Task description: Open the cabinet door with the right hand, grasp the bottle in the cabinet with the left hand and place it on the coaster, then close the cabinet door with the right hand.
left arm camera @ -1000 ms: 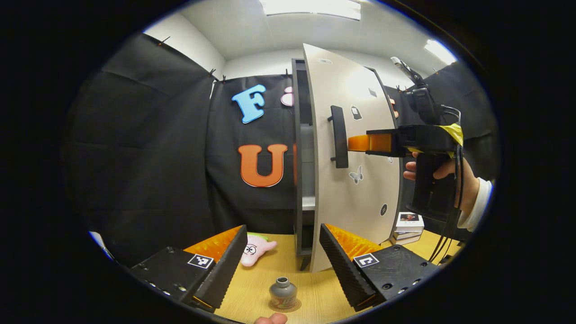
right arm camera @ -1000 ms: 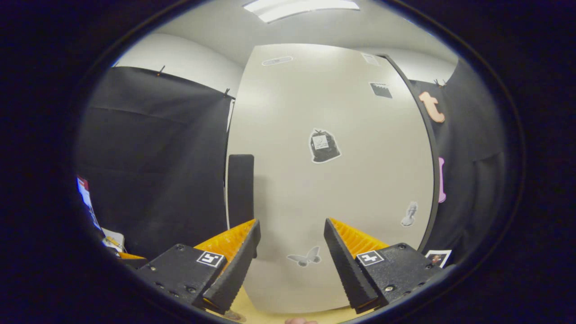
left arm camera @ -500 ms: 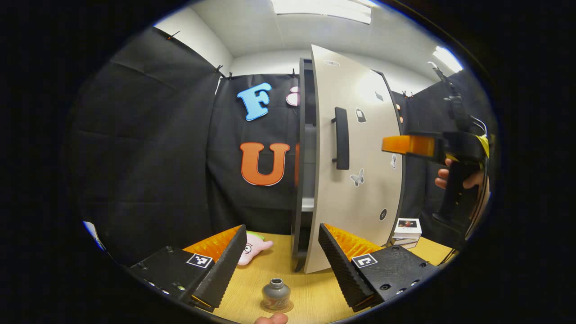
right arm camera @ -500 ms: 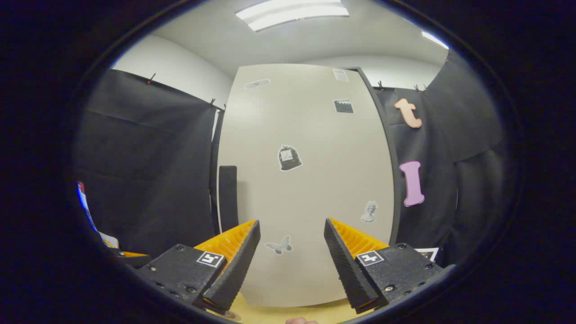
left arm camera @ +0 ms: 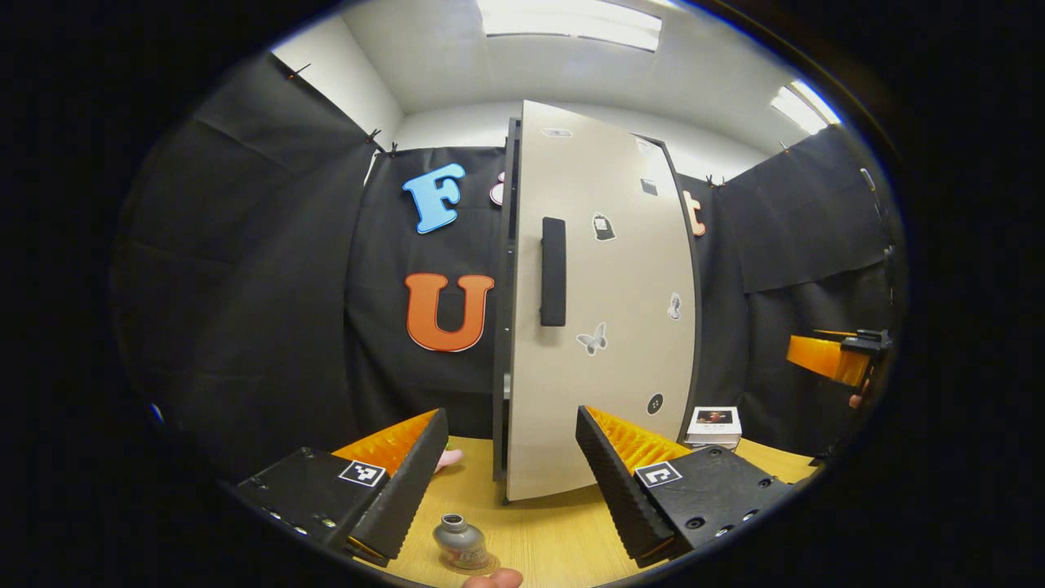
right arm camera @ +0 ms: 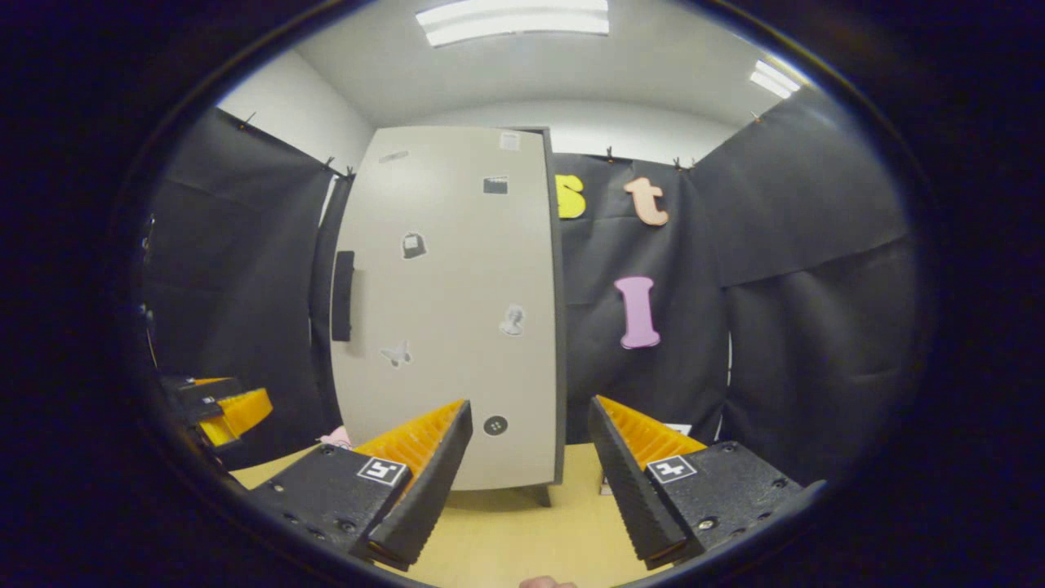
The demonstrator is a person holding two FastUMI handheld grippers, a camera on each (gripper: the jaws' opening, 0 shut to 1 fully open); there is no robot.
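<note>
— What do we see nearest in the left gripper view?

— We see the left gripper (left arm camera: pixel 512 469) with its jaws spread wide, grasping nothing. Just below and between them the small gray bottle (left arm camera: pixel 460 542) stands upright on the round coaster (left arm camera: pixel 486 563), on the wooden table (left arm camera: pixel 555 535). A fingertip shows at the very bottom edge.

— And beyond that?

— We see the cabinet (left arm camera: pixel 504 310) standing on the table, its pale door (left arm camera: pixel 608 310) nearly flush with the dark frame; a thin dark gap shows along the handle side, so we cannot tell whether it is fully shut. The black handle (left arm camera: pixel 553 271) sits upright near that edge. A bit of a pink toy (left arm camera: pixel 446 459) peeks out behind the left finger, and a small stack of boxes (left arm camera: pixel 713 425) lies to the right of the cabinet.

— The right gripper?

— In the right gripper view we see the right gripper (right arm camera: pixel 529 461) well back from the door (right arm camera: pixel 457 310), jaws released and empty. At the far right of the left gripper view its orange finger (left arm camera: pixel 820 357) hangs apart from the cabinet.
</note>
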